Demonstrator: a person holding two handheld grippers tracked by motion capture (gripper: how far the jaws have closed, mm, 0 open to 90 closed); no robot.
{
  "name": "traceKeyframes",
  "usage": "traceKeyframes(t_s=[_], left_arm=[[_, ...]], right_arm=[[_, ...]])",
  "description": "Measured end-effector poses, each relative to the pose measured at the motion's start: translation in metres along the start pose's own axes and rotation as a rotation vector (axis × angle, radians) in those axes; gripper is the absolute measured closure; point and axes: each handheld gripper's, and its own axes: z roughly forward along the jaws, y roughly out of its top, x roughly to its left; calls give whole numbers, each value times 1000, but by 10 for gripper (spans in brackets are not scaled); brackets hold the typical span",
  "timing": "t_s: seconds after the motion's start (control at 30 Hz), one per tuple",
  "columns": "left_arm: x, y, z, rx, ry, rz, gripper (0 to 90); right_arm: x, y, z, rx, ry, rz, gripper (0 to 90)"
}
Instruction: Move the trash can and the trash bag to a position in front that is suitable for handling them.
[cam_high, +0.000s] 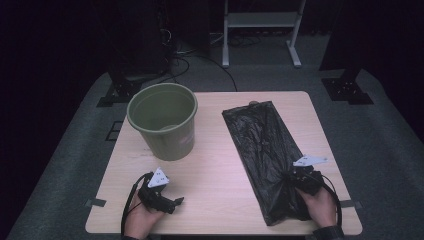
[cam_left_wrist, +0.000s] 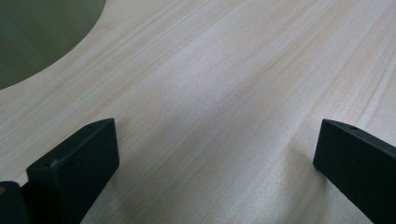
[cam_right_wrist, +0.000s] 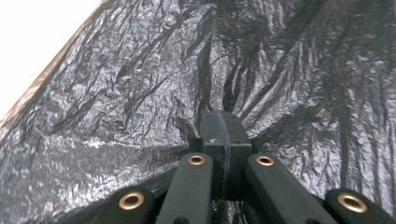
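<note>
The right gripper (cam_high: 300, 181) pinches the black trash bag (cam_high: 262, 145) shut-tight to lift it toward the green bin (cam_high: 162, 120), while the left gripper (cam_high: 172, 202) waits wide open and empty at lower left.

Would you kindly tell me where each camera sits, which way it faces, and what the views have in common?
High view: above the person's side, looking forward and down at the table, green bucket, black bag; both hands and grippers show.
Left gripper view: on the left gripper, low over the table; jaws apart.
Right gripper view: on the right gripper, pinching the bag.
Shared: bucket, bag.
</note>
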Motion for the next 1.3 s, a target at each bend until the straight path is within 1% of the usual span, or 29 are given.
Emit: traceKeyframes(t_s=[0.07,0.13,0.23,0.27,0.33,0.37,0.4,0.43,0.47,0.5,0.53,0.57,0.63,0.67,0.7,0.73,0.77,0.8,0.83,0.87,0.93,1.07,1.17,1.23,1.3], left_arm=[[0,0,0,0,0,0,0],[0,0,0,-1,0,-1,0],[0,0,0,-1,0,-1,0],[0,0,0,0,0,0,0],[0,0,0,-1,0,0,0],[0,0,0,-1,0,-1,0],[0,0,0,-2,0,-1,0],[0,0,0,0,0,0,0],[0,0,0,0,0,0,0],[0,0,0,-1,0,-1,0],[0,0,0,-1,0,-1,0],[0,0,0,-1,0,-1,0],[0,0,0,-1,0,-1,0],[0,0,0,-1,0,-1,0],[0,0,0,-1,0,0,0],[0,0,0,0,0,0,0],[0,0,0,0,0,0,0],[0,0,0,0,0,0,0],[0,0,0,0,0,1,0],[0,0,0,-1,0,0,0],[0,0,0,-1,0,0,0],[0,0,0,-1,2,-2,0],[-1,0,0,0,1,-1,0],[-1,1,0,-3,-17,0,0],[-1,1,0,-2,-23,-2,0]], right_arm=[[-3,-7,-11,2,-18,-6,900],[-4,-9,-14,-1,-16,-3,900],[-7,-19,-24,4,-27,3,900],[-10,-26,-30,5,-32,14,900],[-11,-28,-32,5,-31,19,900],[-12,-31,-34,7,-27,21,860],[-13,-34,-38,-3,-25,27,745],[-13,-34,-39,-12,-20,28,666],[-13,-34,-39,-12,-20,28,666],[-13,-34,-40,-26,-24,33,591],[-14,-31,-40,-42,-14,44,496],[-14,-30,-39,-52,-1,47,428],[-14,-27,-36,-65,-4,53,367],[-15,-24,-32,-63,2,56,297],[-16,-22,-29,-58,1,59,262],[-17,-19,-22,-36,-14,64,160],[-18,-17,-20,-35,-20,61,141],[-18,-17,-20,-35,-20,61,141],[-19,-16,-17,-34,-21,62,112],[-20,-12,-13,-34,-27,64,100],[-20,-10,-12,-35,-31,62,100],[-19,-9,-3,-16,-14,50,96],[-18,-11,1,-2,-28,35,96],[-18,-12,2,-7,-33,33,96],[-18,-12,2,-9,-34,35,95]])
